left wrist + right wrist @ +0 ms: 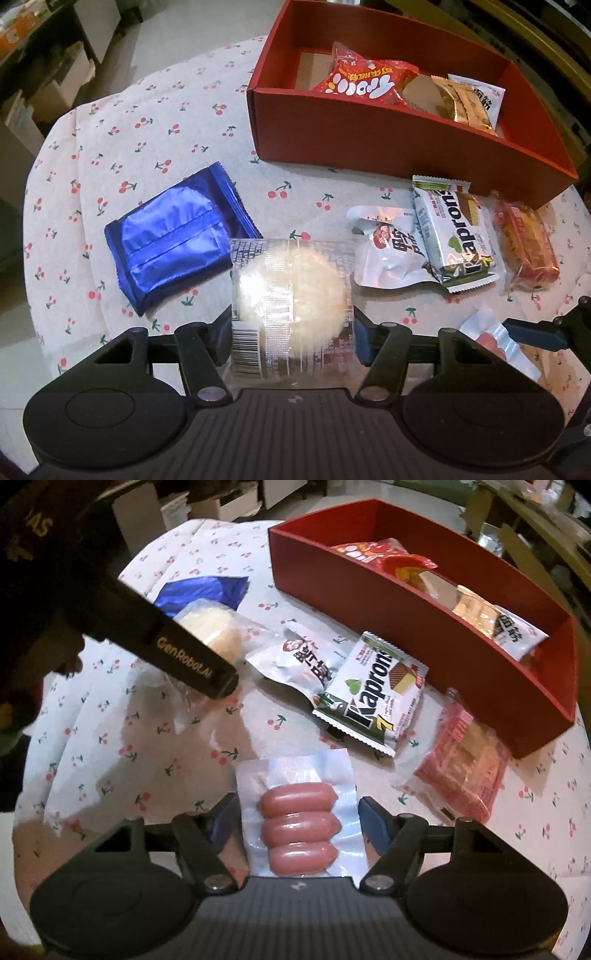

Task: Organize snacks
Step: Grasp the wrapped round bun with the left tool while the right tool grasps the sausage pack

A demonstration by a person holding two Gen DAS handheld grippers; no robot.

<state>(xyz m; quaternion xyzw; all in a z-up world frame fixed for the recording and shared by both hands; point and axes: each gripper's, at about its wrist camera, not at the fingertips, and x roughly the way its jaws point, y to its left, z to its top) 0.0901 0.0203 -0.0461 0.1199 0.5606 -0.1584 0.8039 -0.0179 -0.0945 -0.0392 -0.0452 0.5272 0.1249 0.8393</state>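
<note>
Clear-wrapped pale round cake (pixel 291 291) between left claw (pixel 291 332) pads, barcode visible.

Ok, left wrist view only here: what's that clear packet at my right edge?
Observer: A vacuum pack of sausages, three pink ones side by side.
Operator: Does the right gripper have it?
Observer: It straddles the pack, pads near both edges; whether they press, I cannot tell.
Operator: I'm holding the round cake packet. Anything outside my frame?
Observer: A person's dark sleeve with yellow lettering, upper left in the right wrist view.
</note>
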